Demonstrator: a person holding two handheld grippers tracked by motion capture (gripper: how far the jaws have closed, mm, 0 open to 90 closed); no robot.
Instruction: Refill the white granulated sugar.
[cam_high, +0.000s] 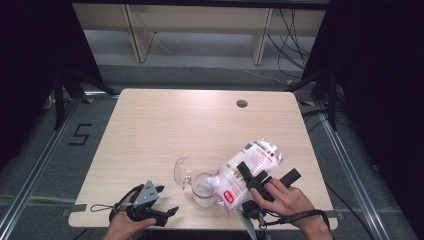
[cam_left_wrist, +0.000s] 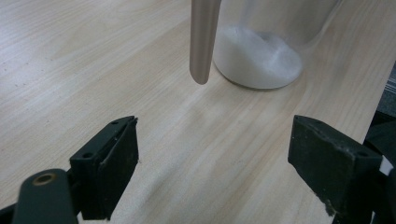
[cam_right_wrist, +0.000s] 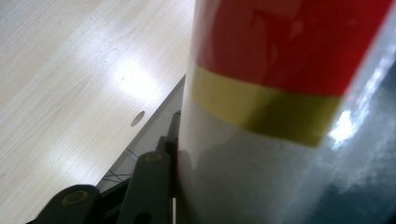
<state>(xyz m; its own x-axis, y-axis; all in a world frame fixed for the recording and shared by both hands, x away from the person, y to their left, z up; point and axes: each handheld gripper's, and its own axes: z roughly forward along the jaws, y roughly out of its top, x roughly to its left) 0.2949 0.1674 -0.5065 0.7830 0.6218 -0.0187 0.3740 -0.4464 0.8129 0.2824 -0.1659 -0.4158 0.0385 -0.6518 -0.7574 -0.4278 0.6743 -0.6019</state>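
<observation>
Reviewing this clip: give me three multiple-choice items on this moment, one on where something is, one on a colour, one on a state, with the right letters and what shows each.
1. Where does the clear jar stand?
A. At the table's far edge
B. Near the table's front edge, under the bag's mouth
C. On the floor

2. What colour is the powder in the jar?
A. White
B. Brown
C. Green

3. How is the left claw?
A. Shut on the jar
C. Shut on a spoon
B. Open, holding nothing

Answers: 1 B, the high view shows the tilted bag, gripped by the right claw, tipped to the jar. 2 A, the heap looks white. 3 B, its jaws stand apart over bare wood.
</observation>
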